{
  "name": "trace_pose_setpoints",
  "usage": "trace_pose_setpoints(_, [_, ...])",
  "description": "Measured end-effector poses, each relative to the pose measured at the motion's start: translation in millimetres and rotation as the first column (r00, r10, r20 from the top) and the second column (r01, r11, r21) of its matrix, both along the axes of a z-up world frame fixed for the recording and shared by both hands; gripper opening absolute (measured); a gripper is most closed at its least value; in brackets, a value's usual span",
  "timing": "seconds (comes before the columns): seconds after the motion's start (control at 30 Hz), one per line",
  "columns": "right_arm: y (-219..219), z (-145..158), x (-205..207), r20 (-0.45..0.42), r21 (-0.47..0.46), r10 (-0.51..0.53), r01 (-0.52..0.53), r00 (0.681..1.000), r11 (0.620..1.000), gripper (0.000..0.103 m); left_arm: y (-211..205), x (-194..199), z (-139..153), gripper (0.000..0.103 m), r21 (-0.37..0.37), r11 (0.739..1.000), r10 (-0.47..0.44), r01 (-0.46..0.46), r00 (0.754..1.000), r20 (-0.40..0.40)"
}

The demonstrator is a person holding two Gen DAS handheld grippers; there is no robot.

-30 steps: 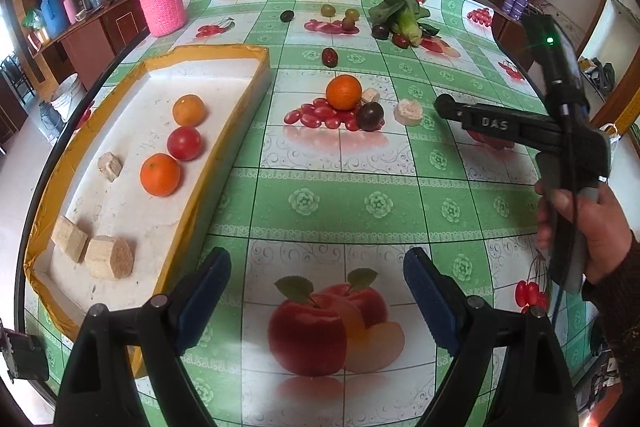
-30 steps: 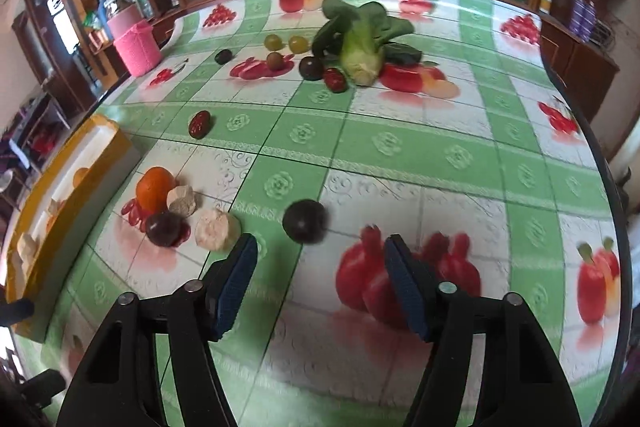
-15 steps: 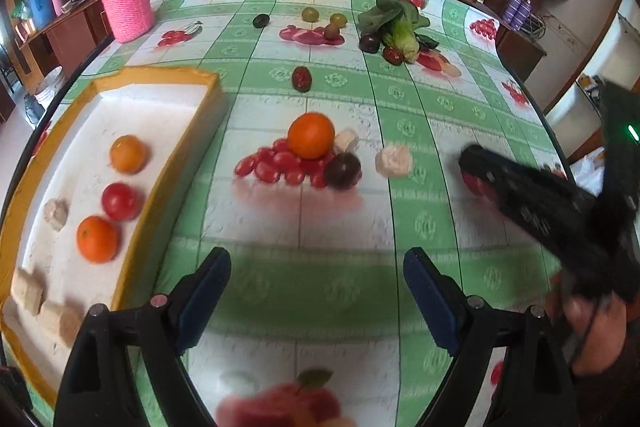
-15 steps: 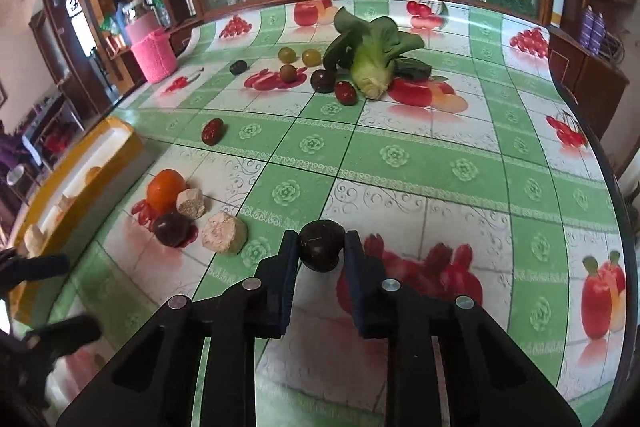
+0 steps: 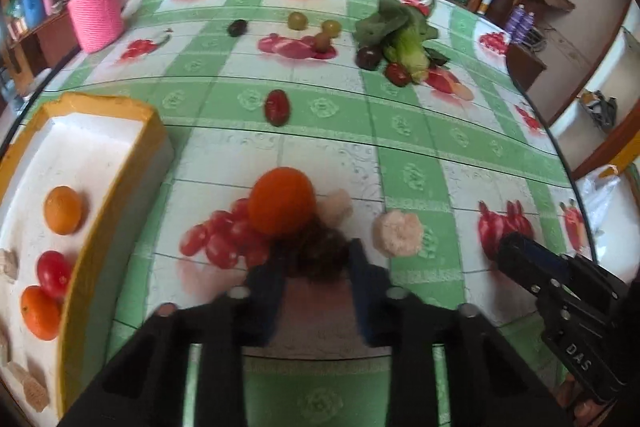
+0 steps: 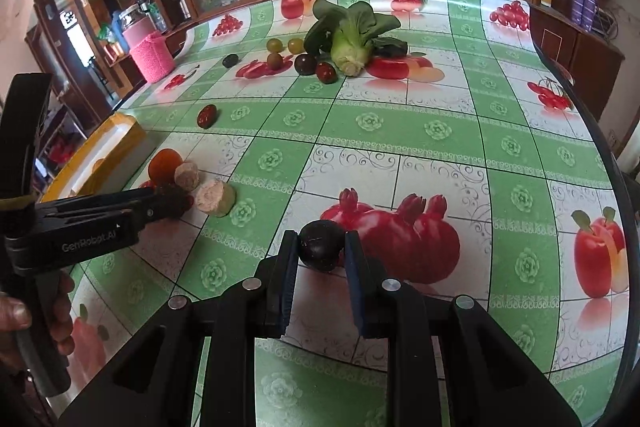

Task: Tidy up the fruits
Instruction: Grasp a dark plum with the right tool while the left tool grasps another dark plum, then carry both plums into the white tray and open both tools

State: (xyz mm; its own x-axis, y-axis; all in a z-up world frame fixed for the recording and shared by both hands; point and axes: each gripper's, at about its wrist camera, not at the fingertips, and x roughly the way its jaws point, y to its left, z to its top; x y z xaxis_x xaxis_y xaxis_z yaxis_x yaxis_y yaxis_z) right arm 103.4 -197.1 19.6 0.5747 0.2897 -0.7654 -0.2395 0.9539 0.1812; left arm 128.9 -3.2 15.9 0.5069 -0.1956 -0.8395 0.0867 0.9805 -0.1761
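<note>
My left gripper (image 5: 316, 259) is shut on a dark plum (image 5: 324, 247) that lies against an orange (image 5: 280, 201) on the tablecloth. In the right wrist view the left gripper (image 6: 172, 201) comes in from the left, with that plum (image 6: 178, 197) at its tip. My right gripper (image 6: 322, 251) is shut on a second dark plum (image 6: 320, 241) over a printed pomegranate. The yellow-rimmed white tray (image 5: 116, 107) at the left holds two oranges, a tomato (image 5: 54, 273) and beige chunks.
Two beige chunks (image 5: 398, 233) lie beside the orange. Farther back are a red date (image 5: 276, 107), grapes (image 5: 298, 21), a bok choy (image 5: 404, 39) with dark fruits beside it, and a pink-covered jar (image 5: 96, 11). The table edge curves round at the right.
My left gripper moved forward to the orange and shut on the dark plum beside it. The right gripper shut on its dark plum and still holds it.
</note>
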Motion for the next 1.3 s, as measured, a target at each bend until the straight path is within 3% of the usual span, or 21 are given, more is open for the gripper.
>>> trace_pose_setpoints(0.27, [3,6,-15,0.015,-0.011,-0.002,0.002,1.000,1.000,0.023,5,-18,5,0.025,-0.019,1.000,-0.018,0.018,1.000,-0.006])
trace_pose_setpoints(0.8, [7,20,-78,0.018,-0.066,-0.025,0.026,1.000,0.998,0.023,28,-105,32,0.025,-0.074,0.995,-0.060,0.061,0.998,0.024])
trace_pose_setpoints(1.3, [71,26,-100,0.006,-0.066,0.053,-0.053,0.999,0.996,0.023,82,-133,53,0.025,-0.103,0.995,-0.005,0.011,0.998,0.063])
